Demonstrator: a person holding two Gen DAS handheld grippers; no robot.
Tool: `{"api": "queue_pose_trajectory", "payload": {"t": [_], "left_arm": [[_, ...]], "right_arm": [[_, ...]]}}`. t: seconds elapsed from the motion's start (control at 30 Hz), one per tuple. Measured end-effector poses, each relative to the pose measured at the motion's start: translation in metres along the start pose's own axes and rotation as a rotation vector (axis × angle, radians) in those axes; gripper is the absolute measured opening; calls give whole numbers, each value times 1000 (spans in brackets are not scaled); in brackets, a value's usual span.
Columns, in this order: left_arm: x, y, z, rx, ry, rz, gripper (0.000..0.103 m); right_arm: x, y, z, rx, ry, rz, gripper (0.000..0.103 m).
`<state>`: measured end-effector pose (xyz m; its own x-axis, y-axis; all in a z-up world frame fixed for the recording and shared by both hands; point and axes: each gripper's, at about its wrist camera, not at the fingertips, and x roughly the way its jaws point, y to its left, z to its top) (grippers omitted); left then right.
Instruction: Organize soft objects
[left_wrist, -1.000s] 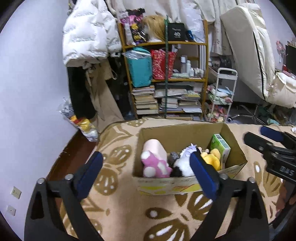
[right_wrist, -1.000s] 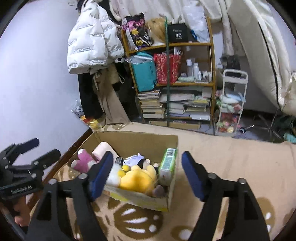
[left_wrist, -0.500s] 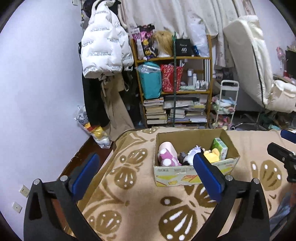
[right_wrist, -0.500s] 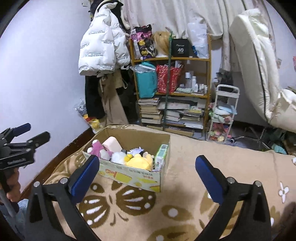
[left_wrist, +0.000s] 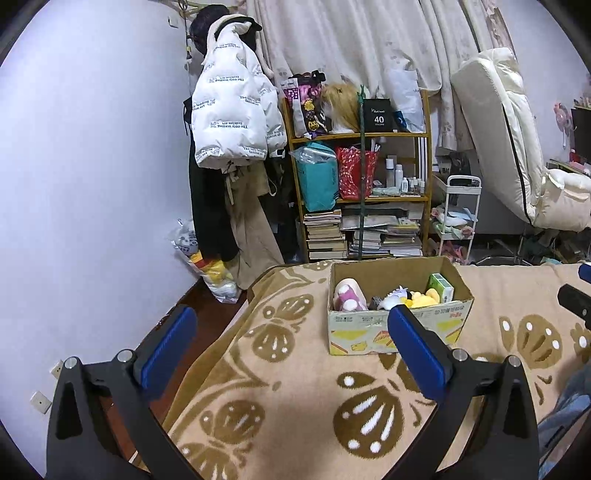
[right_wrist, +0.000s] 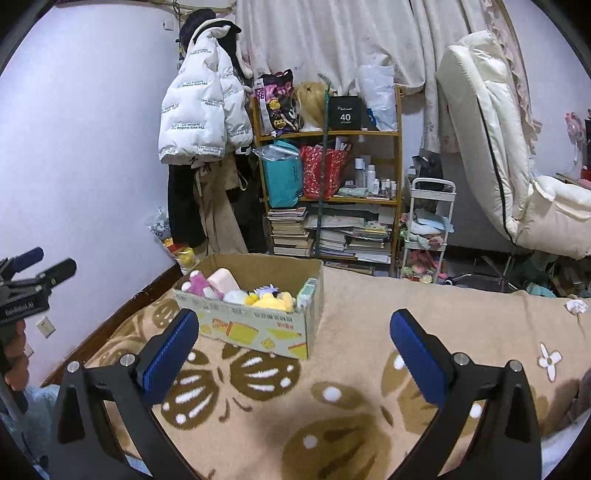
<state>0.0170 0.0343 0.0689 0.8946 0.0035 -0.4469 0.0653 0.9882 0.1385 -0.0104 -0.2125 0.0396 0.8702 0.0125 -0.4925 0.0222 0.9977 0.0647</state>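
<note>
The left gripper (left_wrist: 291, 345) stands with its jaws spread wide and nothing between them; they have just been opening. The right gripper (right_wrist: 293, 349) is likewise spread wide and empty, its jaws having just been opening too. Both hang over a beige blanket (left_wrist: 295, 398) with a brown leaf pattern.

In the left wrist view the cardboard box (left_wrist: 399, 332) sits at about one o'clock from the gripper, apart from the blue pads (left_wrist: 417, 354). In the right wrist view the same box lies at about eleven o'clock. Inside it are a pink plush (right_wrist: 199, 284), a pale pink soft block (right_wrist: 223, 278), a white plush (right_wrist: 236, 295), a yellow plush (right_wrist: 273, 301) and a green carton (right_wrist: 306, 290) standing against the box's right wall.

Beyond the box, at twelve o'clock, stands a wooden shelf (right_wrist: 328, 199) stacked with books and bags. A white puffer jacket (right_wrist: 199, 114) hangs at eleven o'clock, and a cream mattress (right_wrist: 480, 129) leans at two o'clock.
</note>
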Motion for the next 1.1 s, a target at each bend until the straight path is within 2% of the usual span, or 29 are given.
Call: {"api": "queue_pose_trajectory", "payload": {"t": [0.3, 0.5, 0.73, 1.1], "left_arm": [[-13, 3, -24, -31, -53, 49, 102], [-2, 3, -31, -31, -50, 75, 102], [3, 5, -34, -43, -47, 60, 102], [10, 3, -40, -28, -25, 61, 102]], "right_arm": [[-19, -8, -4, 45, -71, -4, 103], [-12, -7, -5, 54, -63, -5, 103], [-1, -5, -7, 39, -25, -14, 103], [3, -6, -8, 29, -19, -31, 103]]}}
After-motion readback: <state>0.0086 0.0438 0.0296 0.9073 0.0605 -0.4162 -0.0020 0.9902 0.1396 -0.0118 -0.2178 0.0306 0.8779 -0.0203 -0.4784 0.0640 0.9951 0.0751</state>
